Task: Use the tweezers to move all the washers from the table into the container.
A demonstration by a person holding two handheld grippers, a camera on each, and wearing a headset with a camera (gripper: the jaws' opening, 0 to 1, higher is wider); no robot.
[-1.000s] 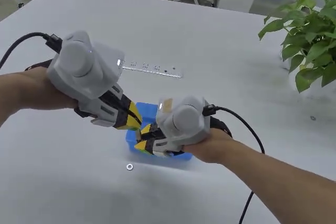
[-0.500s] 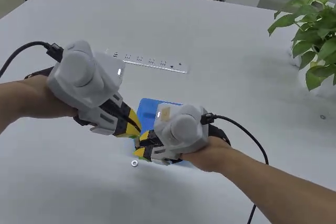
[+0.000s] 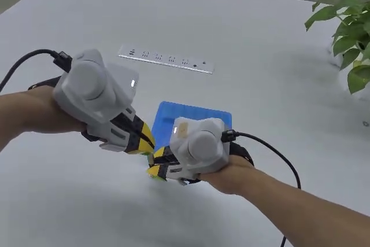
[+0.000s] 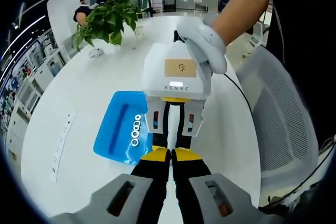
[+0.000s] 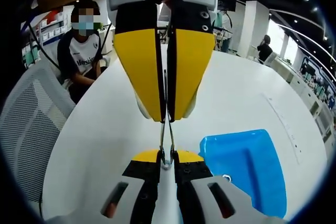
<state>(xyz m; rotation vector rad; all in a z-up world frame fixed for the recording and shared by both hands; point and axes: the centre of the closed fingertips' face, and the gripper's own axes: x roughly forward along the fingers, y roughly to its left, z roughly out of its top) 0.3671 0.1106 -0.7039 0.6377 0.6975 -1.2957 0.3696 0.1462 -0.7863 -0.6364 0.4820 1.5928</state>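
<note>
A white table (image 3: 277,56) is seen under everything, and on it a shallow blue container (image 3: 199,113) is set, just behind the two grippers. The left gripper (image 3: 148,140) and the right gripper (image 5: 167,162) are held nose to nose at the container's near corner. Both pairs of jaws are drawn narrow, and the tweezers (image 5: 166,129) are caught between each pair, as far as can be told. The tweezers are judged light, springy and slippery. They are best gripped across their flat legs, with pressure kept gentle so that the tips are not sprung apart or twisted. They are seen as two thin bright metal legs, spread slightly at the left gripper's yellow jaws and brought together at the right gripper's. Washers (image 4: 136,128) are lined up in a short row inside the container, near one long wall. They are judged tiny, stiff, flat and easily flicked away, so each is best pinched across its rim. They are seen as small pale rings. One more small ring (image 5: 227,178), taken for a washer, is seen right at the container's corner.
</note>
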